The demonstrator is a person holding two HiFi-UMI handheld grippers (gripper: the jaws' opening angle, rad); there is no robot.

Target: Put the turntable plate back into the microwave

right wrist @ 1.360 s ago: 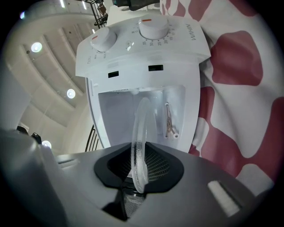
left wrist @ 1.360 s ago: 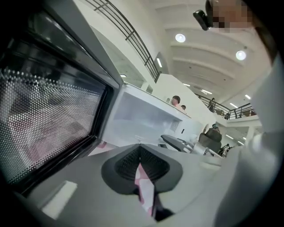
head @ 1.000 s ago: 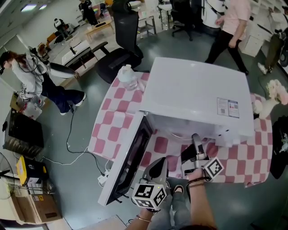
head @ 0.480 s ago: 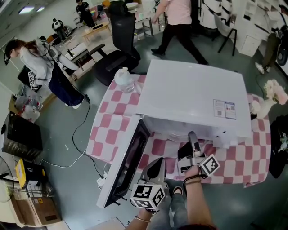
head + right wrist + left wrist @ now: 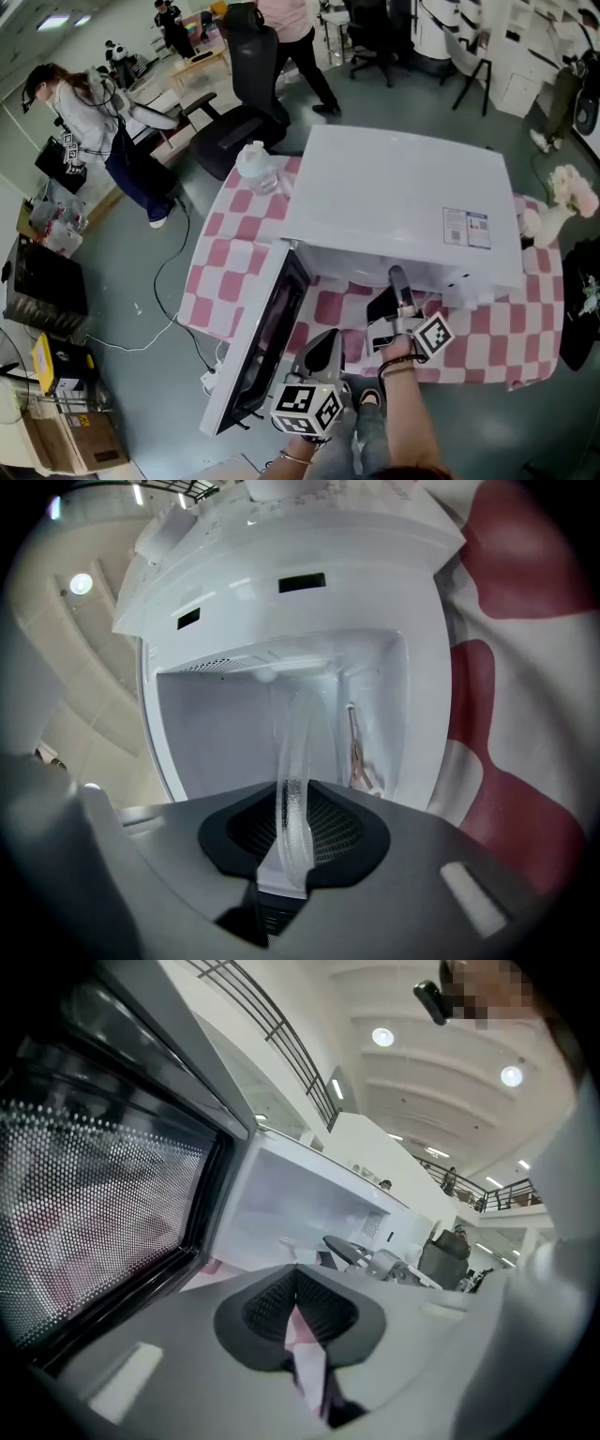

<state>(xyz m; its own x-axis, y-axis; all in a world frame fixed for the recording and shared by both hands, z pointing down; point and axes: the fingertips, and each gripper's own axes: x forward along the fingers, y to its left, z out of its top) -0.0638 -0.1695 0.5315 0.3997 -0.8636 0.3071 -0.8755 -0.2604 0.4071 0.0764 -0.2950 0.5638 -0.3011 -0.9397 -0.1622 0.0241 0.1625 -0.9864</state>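
Observation:
The white microwave [image 5: 403,197] stands on a pink-and-white checked tablecloth [image 5: 225,262] with its door [image 5: 262,347] swung open to the left. My right gripper [image 5: 398,286] reaches into the mouth of the cavity. In the right gripper view it [image 5: 292,832] is shut on the clear glass turntable plate [image 5: 292,780], seen edge-on, which runs forward into the white cavity [image 5: 216,733]. My left gripper [image 5: 323,352] hangs shut and empty in front of the microwave, beside the open door [image 5: 103,1213]. In the head view the plate is hidden under the microwave's top.
A clear plastic bottle [image 5: 255,164] stands on the cloth left of the microwave. White flowers [image 5: 567,192] sit at the table's right end. A black office chair [image 5: 248,84] and people stand beyond the table. A cable [image 5: 159,309] trails on the floor at left.
My right gripper has slid a little further toward the cavity with the plate. The left gripper has stayed put. People in the background have walked on.

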